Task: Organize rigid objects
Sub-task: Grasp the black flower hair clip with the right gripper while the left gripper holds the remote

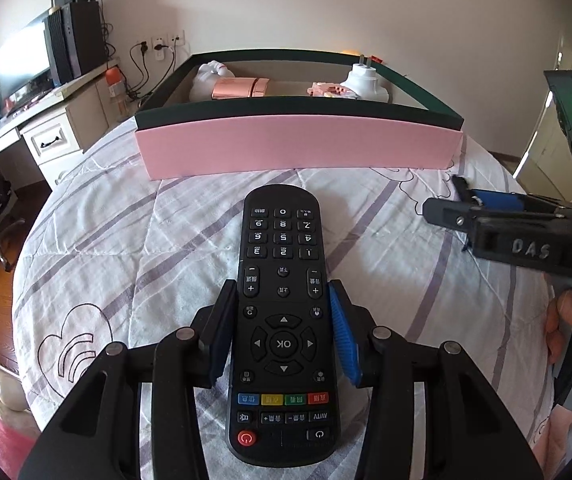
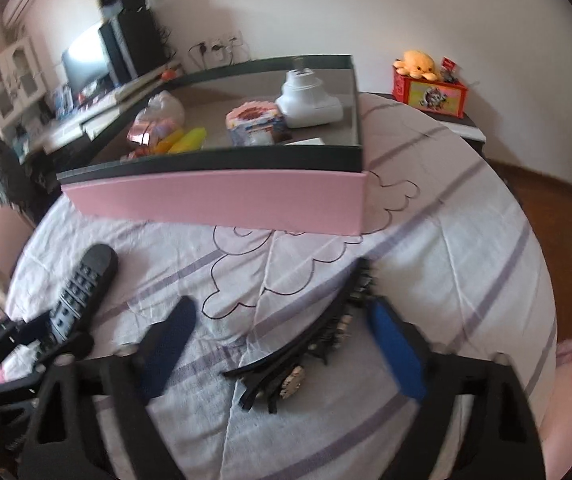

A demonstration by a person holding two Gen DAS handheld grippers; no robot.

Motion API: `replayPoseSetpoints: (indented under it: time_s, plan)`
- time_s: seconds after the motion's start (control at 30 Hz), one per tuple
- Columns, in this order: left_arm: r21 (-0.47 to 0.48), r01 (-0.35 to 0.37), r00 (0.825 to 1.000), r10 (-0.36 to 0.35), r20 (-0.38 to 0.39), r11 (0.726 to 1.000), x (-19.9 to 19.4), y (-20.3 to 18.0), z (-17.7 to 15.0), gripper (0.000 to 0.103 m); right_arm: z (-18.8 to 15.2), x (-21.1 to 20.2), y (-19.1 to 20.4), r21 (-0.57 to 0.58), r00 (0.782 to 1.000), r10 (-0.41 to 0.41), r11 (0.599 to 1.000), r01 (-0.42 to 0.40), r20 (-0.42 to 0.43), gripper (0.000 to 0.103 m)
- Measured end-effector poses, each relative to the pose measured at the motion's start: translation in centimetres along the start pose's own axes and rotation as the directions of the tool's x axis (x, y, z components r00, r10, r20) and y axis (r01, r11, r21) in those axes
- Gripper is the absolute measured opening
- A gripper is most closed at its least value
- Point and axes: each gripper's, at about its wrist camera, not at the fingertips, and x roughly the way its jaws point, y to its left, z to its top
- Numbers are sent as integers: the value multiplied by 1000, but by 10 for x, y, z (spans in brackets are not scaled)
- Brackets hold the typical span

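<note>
"DAS" moulded on right gripper (image 1: 442, 208) body; "OK" on black plastic TV remote (image 1: 282, 320). Left gripper (image 1: 282, 336) clamped on remote's sides, remote on striped quilt (image 1: 126, 240) near side of pink box with dark rim (image 1: 298, 144). Right gripper jaws apart, straddling black hair comb (image 2: 318, 340), not gripping. White plug adapter (image 1: 366, 84) inside box.

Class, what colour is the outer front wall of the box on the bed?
Pink, under a dark rim, on the box; clearest in the left wrist view.

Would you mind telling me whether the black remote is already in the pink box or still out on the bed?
Out: the remote lies on the bedspread before the pink box.
</note>
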Motion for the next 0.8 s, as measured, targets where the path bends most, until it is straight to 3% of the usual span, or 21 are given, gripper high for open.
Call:
replayPoseSetpoints:
  time_s: [0.03,0.1,0.17,0.33,0.4,0.47,0.53,0.73,0.8]
  plan:
    - [-3,5,1000,-5,2,1000,0,1,0,45,-1,-1,3,-16,1000,-2,1000,2,1,68]
    - [-5,10,1000,-10,4,1000,-1,2,-1,46,-3,-4,9,-54,1000,18,998,-17,8,49]
    - [2,15,1000,-15,4,1000,0,1,-1,48,-8,-7,15,-91,999,36,995,-36,6,40]
    - [11,52,999,-52,-2,999,1,-2,0,64,-21,-16,21,-112,1000,16,994,-14,12,40]
    - [22,48,999,-48,-1,999,1,-5,0,65,-24,-19,21,-105,1000,-9,994,11,17,40]
    - [23,41,999,-41,7,999,0,-5,-1,59,-27,-20,22,-101,1000,-12,995,14,18,40]
    - [4,23,1000,-23,16,1000,0,-1,0,44,-27,-18,23,-106,1000,-13,994,15,14,40]
    - [10,24,1000,-24,19,1000,0,0,-1,44,-20,-11,29,-160,999,-31,987,33,15,32]
    - [16,21,1000,-21,16,1000,1,-1,0,44,-20,-11,33,-194,999,-32,980,35,16,21]
